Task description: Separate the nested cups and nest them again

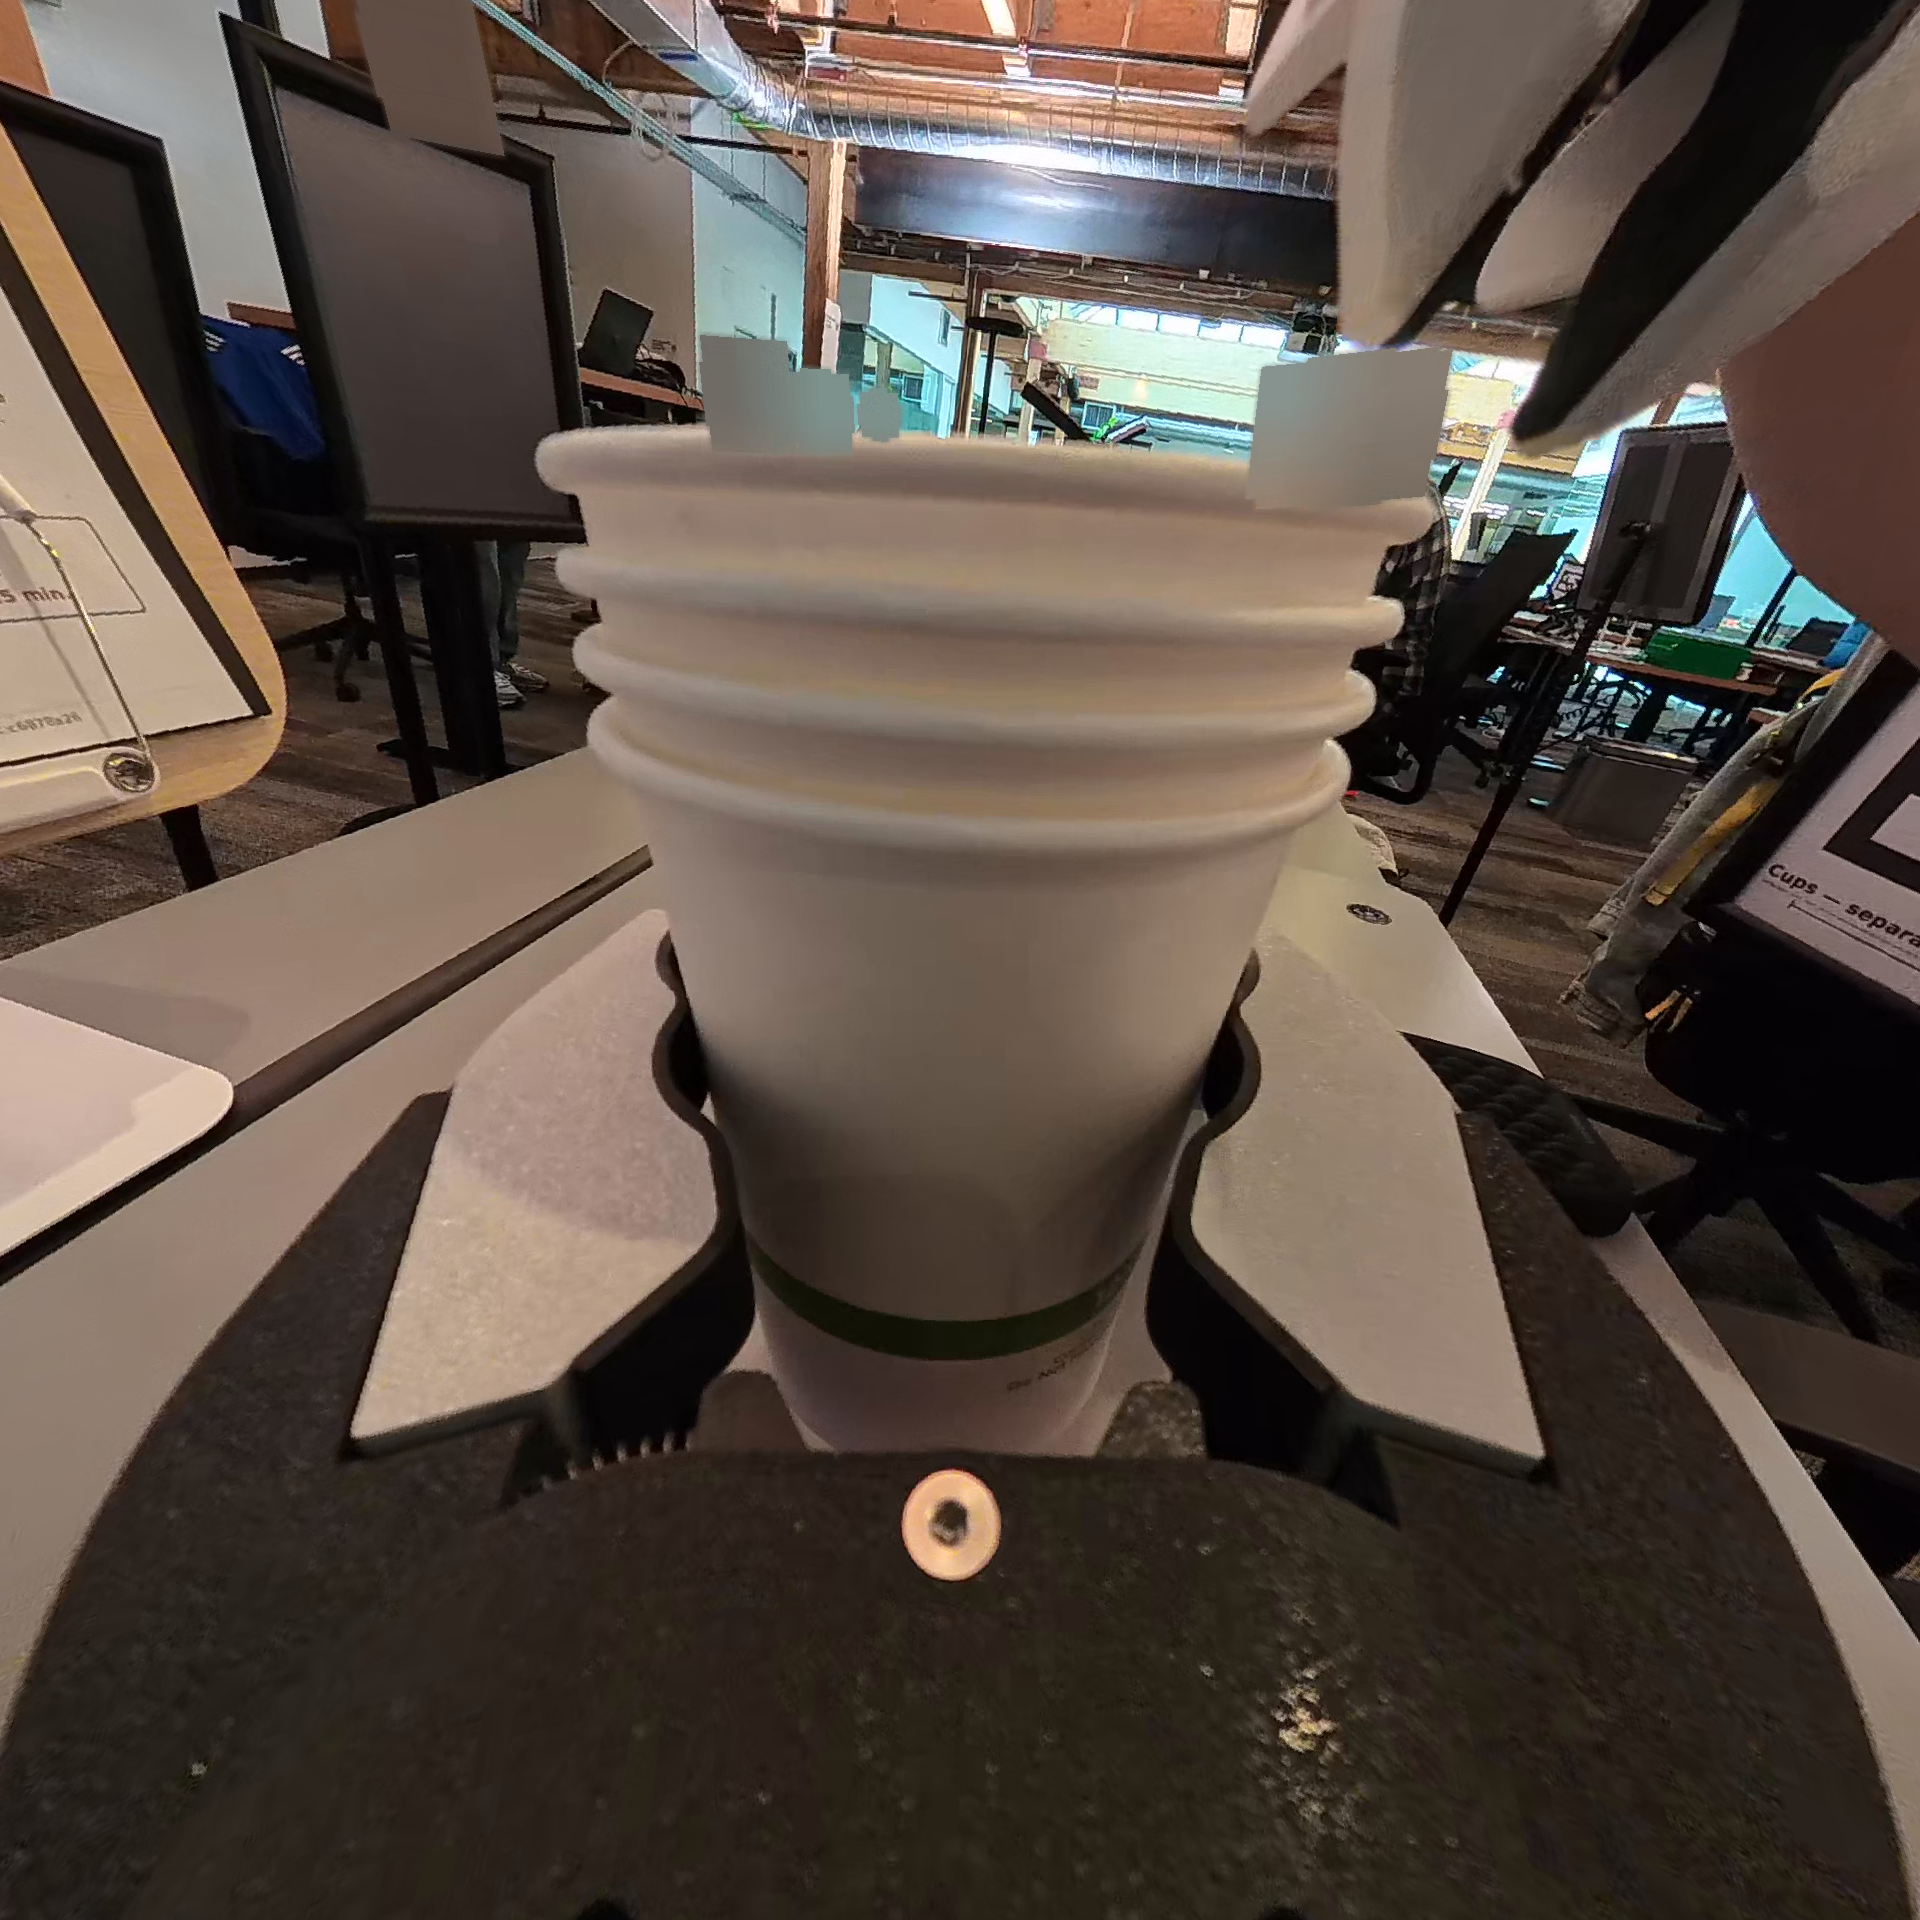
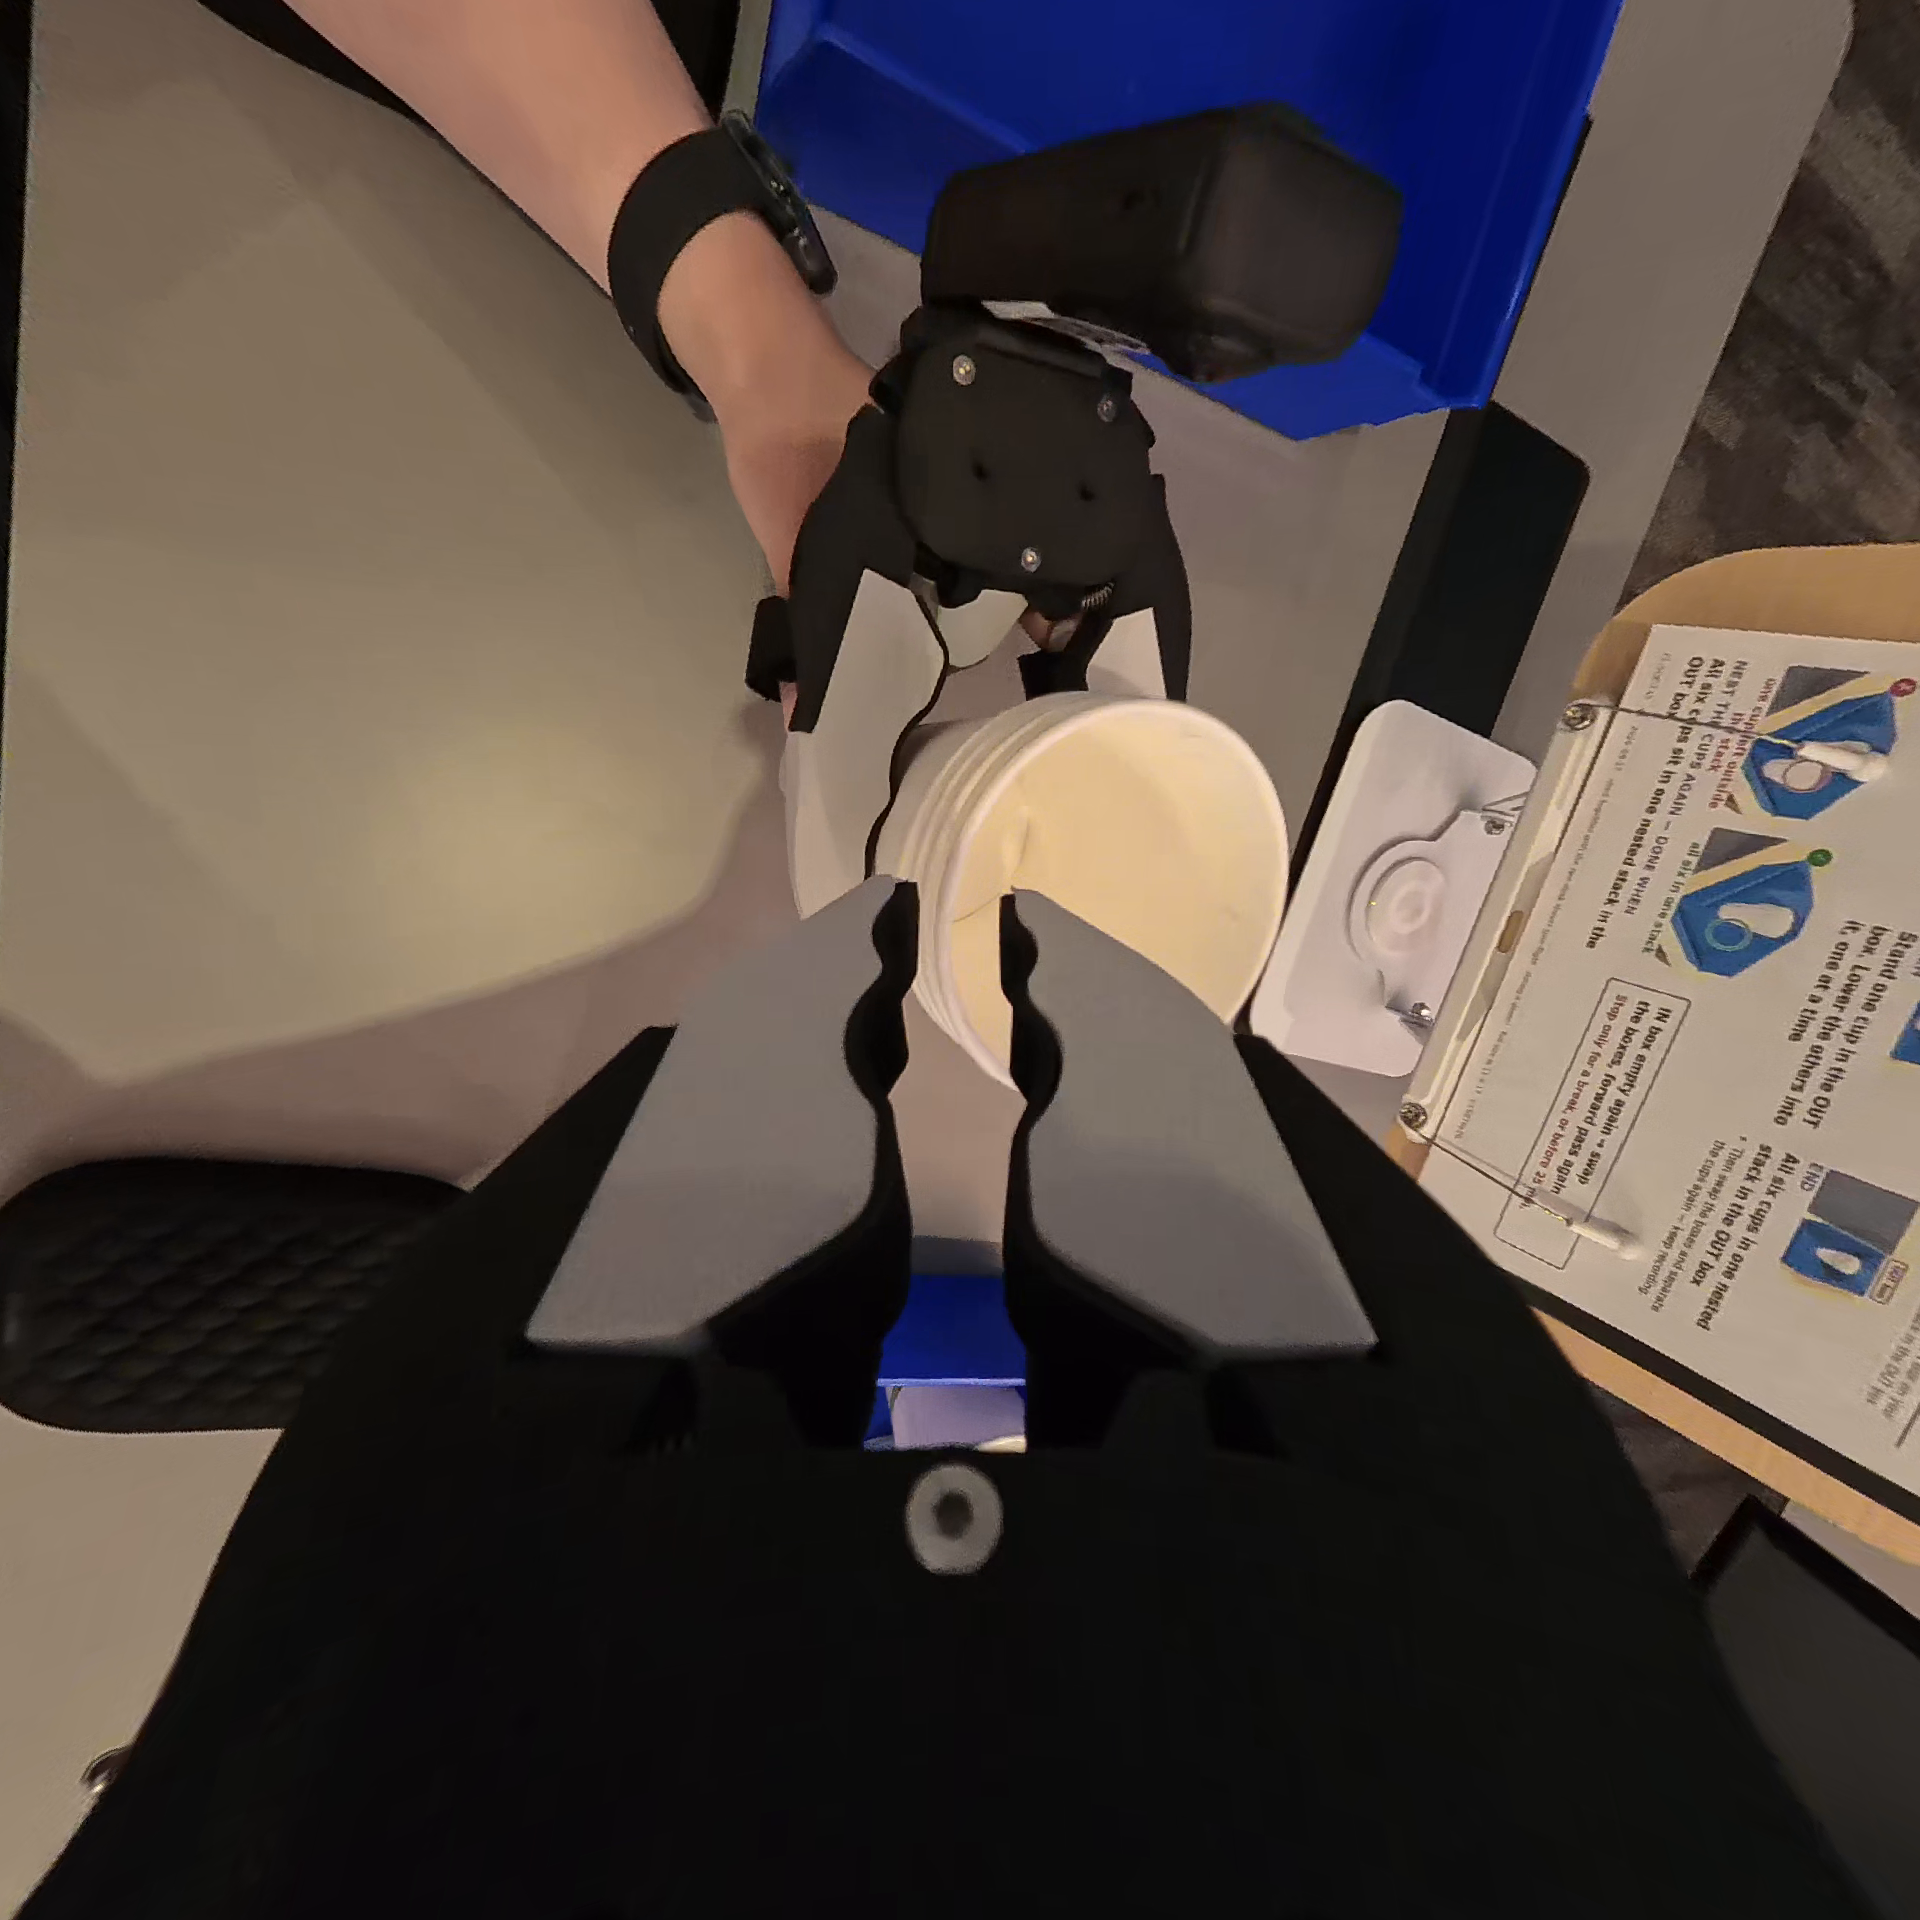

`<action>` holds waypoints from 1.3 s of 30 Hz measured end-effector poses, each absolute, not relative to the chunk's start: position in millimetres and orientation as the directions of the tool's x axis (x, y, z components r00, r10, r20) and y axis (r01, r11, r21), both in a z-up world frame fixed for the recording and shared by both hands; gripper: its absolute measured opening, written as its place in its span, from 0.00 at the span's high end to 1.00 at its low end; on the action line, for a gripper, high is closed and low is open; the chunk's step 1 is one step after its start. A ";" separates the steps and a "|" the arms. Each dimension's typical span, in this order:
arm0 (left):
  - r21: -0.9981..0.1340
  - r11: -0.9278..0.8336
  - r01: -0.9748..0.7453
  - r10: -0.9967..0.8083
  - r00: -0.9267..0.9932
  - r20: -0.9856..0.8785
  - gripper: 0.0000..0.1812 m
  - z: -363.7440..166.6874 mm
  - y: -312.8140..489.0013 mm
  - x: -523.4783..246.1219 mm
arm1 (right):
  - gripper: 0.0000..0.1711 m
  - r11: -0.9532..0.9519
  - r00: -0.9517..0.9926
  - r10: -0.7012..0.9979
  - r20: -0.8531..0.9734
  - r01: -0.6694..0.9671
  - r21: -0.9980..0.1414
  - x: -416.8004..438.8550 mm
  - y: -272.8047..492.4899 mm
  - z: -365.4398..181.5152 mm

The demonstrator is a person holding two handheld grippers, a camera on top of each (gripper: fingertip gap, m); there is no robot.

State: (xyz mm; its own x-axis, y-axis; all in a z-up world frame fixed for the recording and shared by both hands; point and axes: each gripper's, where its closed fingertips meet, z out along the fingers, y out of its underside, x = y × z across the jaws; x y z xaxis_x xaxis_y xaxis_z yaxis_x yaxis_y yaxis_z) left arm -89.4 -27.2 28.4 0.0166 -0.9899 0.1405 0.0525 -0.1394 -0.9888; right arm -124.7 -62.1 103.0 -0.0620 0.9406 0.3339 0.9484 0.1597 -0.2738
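Table (image 2: pixel 312 623), grey, w/ blue bin (image 2: pixel 1195 156) at its far edge and an instruction sheet (image 2: pixel 1714 1039) on a side board. Nothing set down on the table yet as far as the views show.

Stack (image 1: pixel 966 935) of nested white cups, 4 rims showing, held up off the table, upright in the left view. Left gripper (image 1: pixel 961 1195) is clenched on the outer cup's lower wall, just above its green band; pads touch both sides.

Right gripper (image 2: pixel 956 935) comes from above at the rim (image 2: pixel 987 987) of the top cup: one finger outside, one inside the mouth, jaws parted w/ the wall between them, not yet pinching as far as I can tell.

Judgement: step in hand = peel off the top cup. To do it well, pinch only the innermost rim, not 2 walls at once; light squeeze so the paper doesn't crease. Keep left grip firm and low, pull straight along the stack axis, maybe a small twist if it sticks. Risk: 2 cups lifting together.
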 end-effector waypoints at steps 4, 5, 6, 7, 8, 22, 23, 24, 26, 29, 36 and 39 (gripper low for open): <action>-0.989 -0.136 0.054 -0.990 0.014 0.137 0.47 29.7 -28.1 -89.3 | 0.93 0.139 -0.059 0.950 0.308 0.959 -0.245 -122.4 -57.9 92.0; -0.989 -0.136 0.054 -0.990 0.015 0.137 0.47 29.7 -28.0 -89.3 | 0.93 0.136 -0.059 0.951 0.304 0.961 -0.239 -121.8 -57.4 89.7; -0.989 -0.137 0.053 -0.990 0.016 0.138 0.47 29.7 -27.8 -89.5 | 0.94 0.134 -0.059 0.953 0.298 0.962 -0.239 -121.9 -57.4 88.2; -0.989 -0.139 0.054 -0.990 0.017 0.140 0.47 29.6 -27.3 -89.6 | 0.96 0.135 -0.060 0.955 0.290 0.961 -0.243 -122.4 -58.2 87.3; -0.988 -0.141 0.056 -0.990 0.017 0.143 0.47 29.6 -26.8 -89.9 | 0.98 0.133 -0.060 0.957 0.284 0.960 -0.245 -122.5 -58.7 87.0; -0.989 -0.138 0.057 -0.990 0.018 0.139 0.47 32.5 -27.5 -90.2 | 0.98 0.113 -0.030 0.962 0.271 0.948 -0.298 -119.3 -60.0 92.8; -0.989 -0.137 0.055 -0.990 0.021 0.138 0.47 32.2 -27.2 -90.1 | 0.98 0.112 -0.026 0.962 0.271 0.946 -0.304 -118.9 -59.8 94.7; -0.989 -0.137 0.050 -0.990 0.025 0.138 0.47 31.3 -27.0 -89.8 | 0.98 0.110 -0.022 0.962 0.274 0.944 -0.311 -118.6 -59.5 97.1; -0.989 -0.139 0.046 -0.990 0.027 0.141 0.47 30.1 -26.5 -89.2 | 0.98 0.105 -0.012 0.961 0.276 0.940 -0.323 -118.0 -58.9 102.7; -0.988 -0.144 0.049 -0.989 0.025 0.145 0.47 30.1 -26.2 -89.2 | 0.98 0.102 0.001 0.956 0.292 0.936 -0.338 -116.0 -57.2 112.5; -0.988 -0.143 0.051 -0.989 0.023 0.145 0.47 31.4 -26.9 -89.4 | 0.98 0.099 0.028 0.944 0.330 0.927 -0.362 -109.7 -54.5 133.0; -0.989 -0.143 0.049 -0.989 0.022 0.144 0.47 31.0 -27.7 -88.9 | 0.98 0.096 0.038 0.940 0.340 0.924 -0.371 -107.4 -54.6 140.2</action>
State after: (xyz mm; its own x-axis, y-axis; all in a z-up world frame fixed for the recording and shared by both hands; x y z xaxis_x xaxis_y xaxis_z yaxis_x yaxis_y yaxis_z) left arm -88.9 -27.7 31.0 0.0216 -0.9894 0.1437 0.0486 -0.1425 -0.9886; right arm -107.4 -54.6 140.2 0.0381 0.9398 0.3396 0.9238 0.0964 -0.3705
